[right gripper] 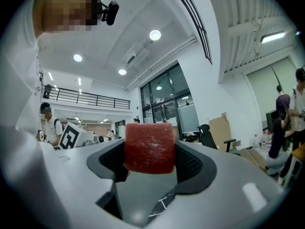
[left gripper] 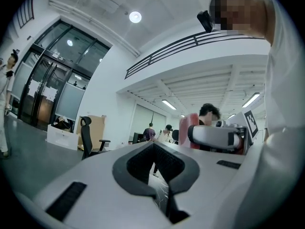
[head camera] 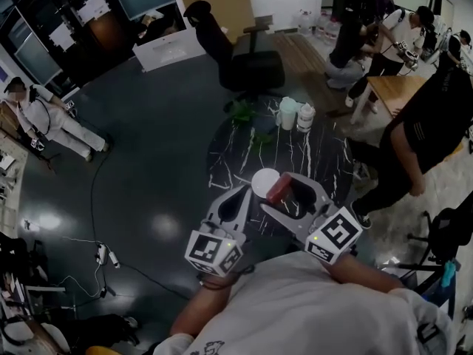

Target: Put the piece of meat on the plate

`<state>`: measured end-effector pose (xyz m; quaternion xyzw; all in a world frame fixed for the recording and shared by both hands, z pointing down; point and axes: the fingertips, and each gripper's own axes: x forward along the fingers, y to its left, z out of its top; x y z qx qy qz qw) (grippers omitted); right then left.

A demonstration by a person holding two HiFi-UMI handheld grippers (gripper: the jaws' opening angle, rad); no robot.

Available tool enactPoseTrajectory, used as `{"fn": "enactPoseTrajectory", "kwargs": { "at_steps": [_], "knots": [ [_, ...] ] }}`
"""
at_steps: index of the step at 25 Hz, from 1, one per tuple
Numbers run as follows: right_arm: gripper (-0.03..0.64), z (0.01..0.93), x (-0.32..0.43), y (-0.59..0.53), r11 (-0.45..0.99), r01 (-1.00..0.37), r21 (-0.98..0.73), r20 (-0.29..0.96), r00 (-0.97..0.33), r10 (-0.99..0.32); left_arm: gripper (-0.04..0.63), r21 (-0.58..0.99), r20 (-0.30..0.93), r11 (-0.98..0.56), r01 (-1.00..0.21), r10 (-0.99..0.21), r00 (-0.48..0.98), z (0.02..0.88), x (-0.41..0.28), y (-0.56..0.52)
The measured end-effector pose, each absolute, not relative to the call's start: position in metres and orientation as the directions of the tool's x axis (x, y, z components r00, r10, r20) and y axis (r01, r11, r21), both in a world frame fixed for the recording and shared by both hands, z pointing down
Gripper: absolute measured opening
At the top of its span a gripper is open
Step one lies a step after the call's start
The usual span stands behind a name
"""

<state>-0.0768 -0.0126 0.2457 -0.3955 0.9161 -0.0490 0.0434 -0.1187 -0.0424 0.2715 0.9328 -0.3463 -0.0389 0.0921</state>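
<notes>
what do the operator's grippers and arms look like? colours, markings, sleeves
The left hand-held gripper and right hand-held gripper are pale grey shells with black ribbed pads on the inner faces. Each carries a cube of black-and-white square markers at the rear. The person wears a white short-sleeved T-shirt.

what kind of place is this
Probably a big open-plan office or lab hall: there's a swivel office chair, tall glass doors and a railed mezzanine overhead.
</notes>
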Motion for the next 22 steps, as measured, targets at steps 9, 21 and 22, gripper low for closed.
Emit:
{"fn": "enactPoseTrajectory", "kwargs": {
  "at_steps": [9,21,22],
  "knots": [
    [0.299,0.255,-0.057,-0.046,0.701,-0.697,-0.149,-0.026,-0.706,-0.707,0.005,0.210,-0.020,-0.723,-0.658,-0.676,0.737,0.274,-0.102,-0.073],
    [0.299,0.270,-0.025,-0.097,0.731,-0.659,-0.178,0.018,-0.745,-0.667,0.005,0.235,0.016,-0.671,-0.703,-0.720,0.693,0.286,-0.074,-0.124],
    [0.299,0.271,-0.021,-0.101,0.734,-0.655,-0.179,0.021,-0.748,-0.663,0.005,0.237,0.018,-0.667,-0.706,-0.724,0.690,0.286,-0.071,-0.128]
  ]
}}
